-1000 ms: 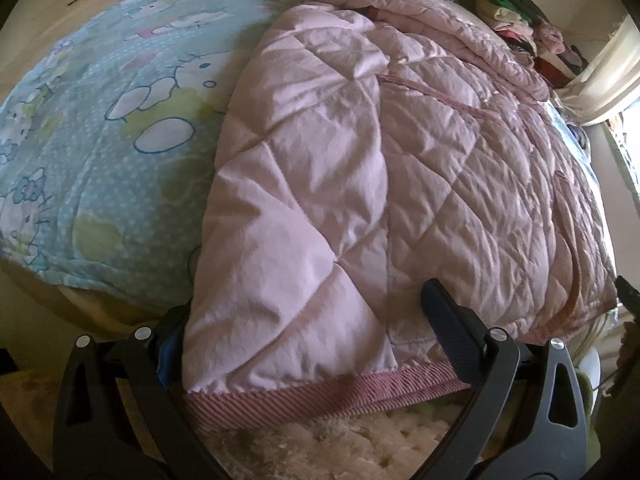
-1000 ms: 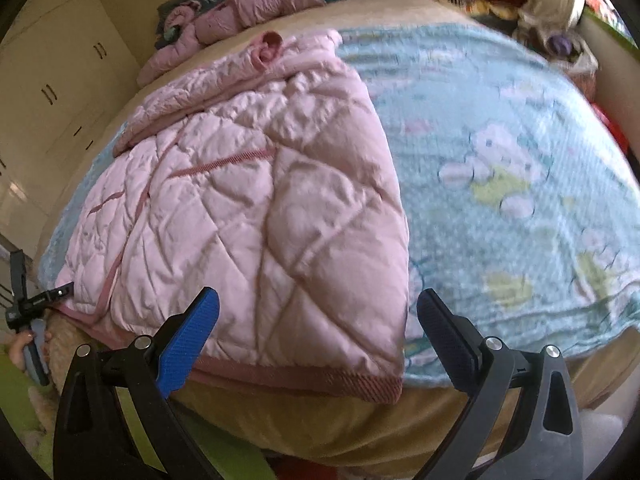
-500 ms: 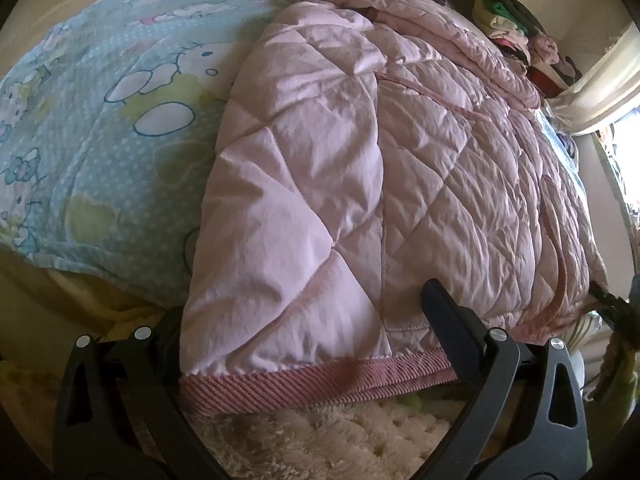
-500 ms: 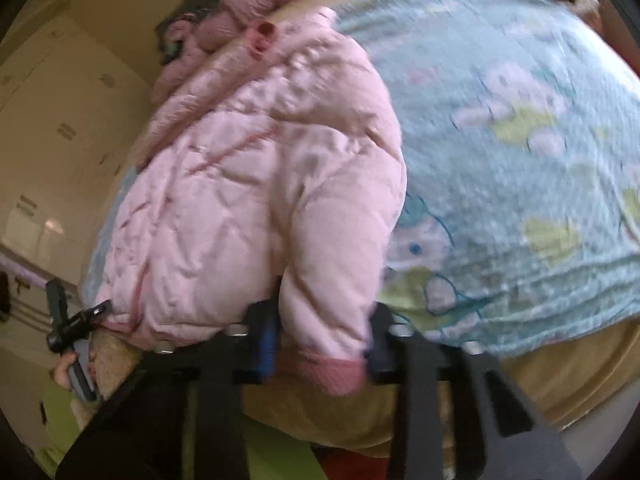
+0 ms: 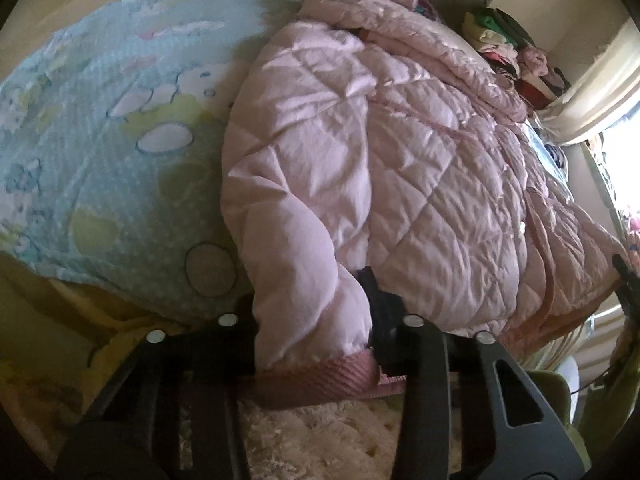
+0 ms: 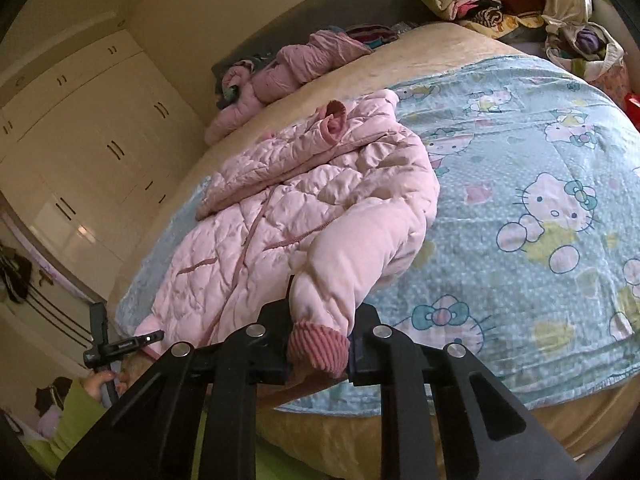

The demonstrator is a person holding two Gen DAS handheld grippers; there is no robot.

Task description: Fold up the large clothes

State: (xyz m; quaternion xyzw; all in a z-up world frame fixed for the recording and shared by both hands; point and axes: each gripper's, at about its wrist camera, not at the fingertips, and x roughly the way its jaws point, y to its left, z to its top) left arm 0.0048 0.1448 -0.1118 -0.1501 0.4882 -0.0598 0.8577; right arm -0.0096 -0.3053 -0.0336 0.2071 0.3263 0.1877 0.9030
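Along the near edge of the bed, both grippers, spread a second ago, now pinch the pink quilted jacket's ribbed hem (left gripper, right gripper), so the jacket, lying on the Hello Kitty sheet, looks ready to be lifted and folded.

- Left wrist view sits low at the bed edge, close, facing along the pink jacket.
- Right wrist view looks from the opposite hem corner, higher.
- Both share jacket and blanket.
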